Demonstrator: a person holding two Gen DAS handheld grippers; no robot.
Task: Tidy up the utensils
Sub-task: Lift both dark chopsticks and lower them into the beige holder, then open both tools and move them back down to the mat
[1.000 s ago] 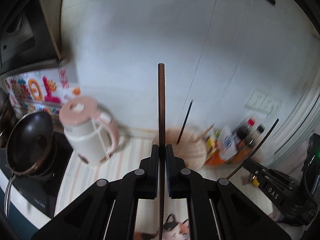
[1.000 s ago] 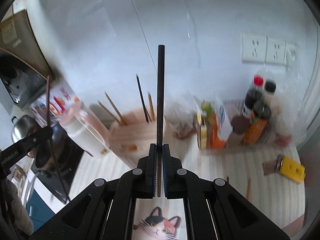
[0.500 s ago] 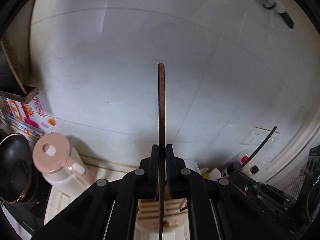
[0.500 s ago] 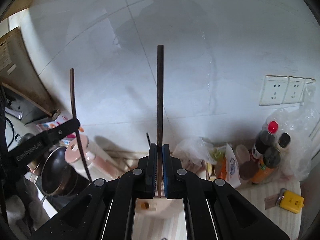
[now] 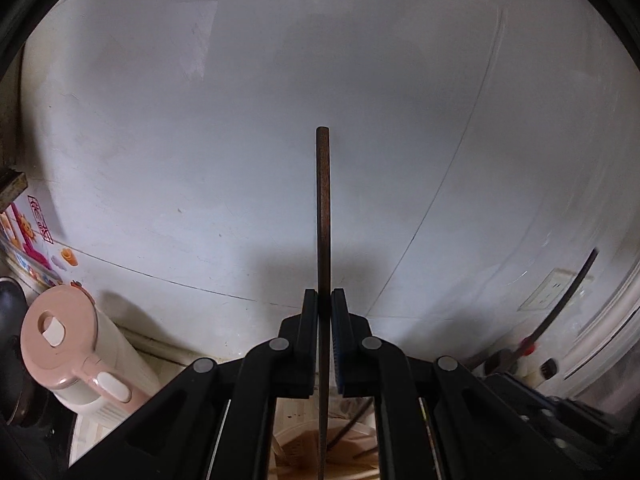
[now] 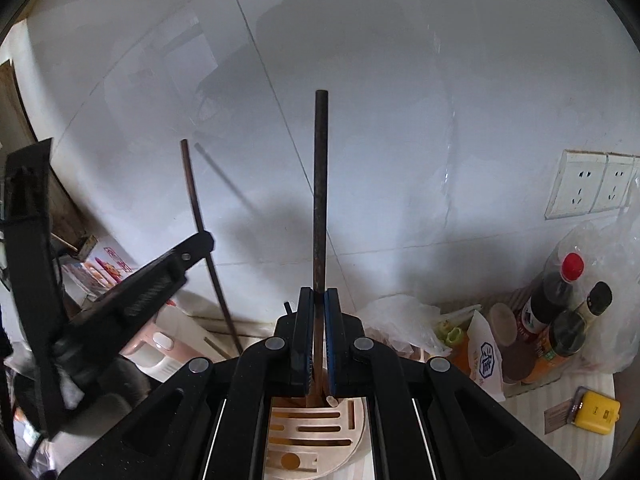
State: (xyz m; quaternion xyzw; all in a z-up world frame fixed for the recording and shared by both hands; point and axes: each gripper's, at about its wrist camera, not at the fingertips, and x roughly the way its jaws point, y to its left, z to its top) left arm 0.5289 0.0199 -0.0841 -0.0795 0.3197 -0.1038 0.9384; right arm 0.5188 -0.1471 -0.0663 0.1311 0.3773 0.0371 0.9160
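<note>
Above the wooden utensil holder (image 6: pixel 316 436) on the striped countertop (image 6: pixel 560 452), both grippers are clamped on one chopstick each. Left gripper (image 5: pixel 325 320): jaws pinched on a brown chopstick (image 5: pixel 322 208) that stands upright against the white tiled wall (image 5: pixel 280 120), its lower end reaching down over the holder's opening. Right gripper (image 6: pixel 316 320): jaws pinched on a darker chopstick (image 6: pixel 321 184), likewise upright, directly over the holder's slotted top. Seen from the right wrist, the left gripper sits to the left, just beside the holder. A pink-lidded kettle (image 5: pixel 64 344) stands left of the holder; sauce bottles (image 6: pixel 560 320), a plastic bag (image 6: pixel 400 316) and a yellow box (image 6: pixel 596 412) lie to its right, below the wall sockets (image 6: pixel 592 184).
</note>
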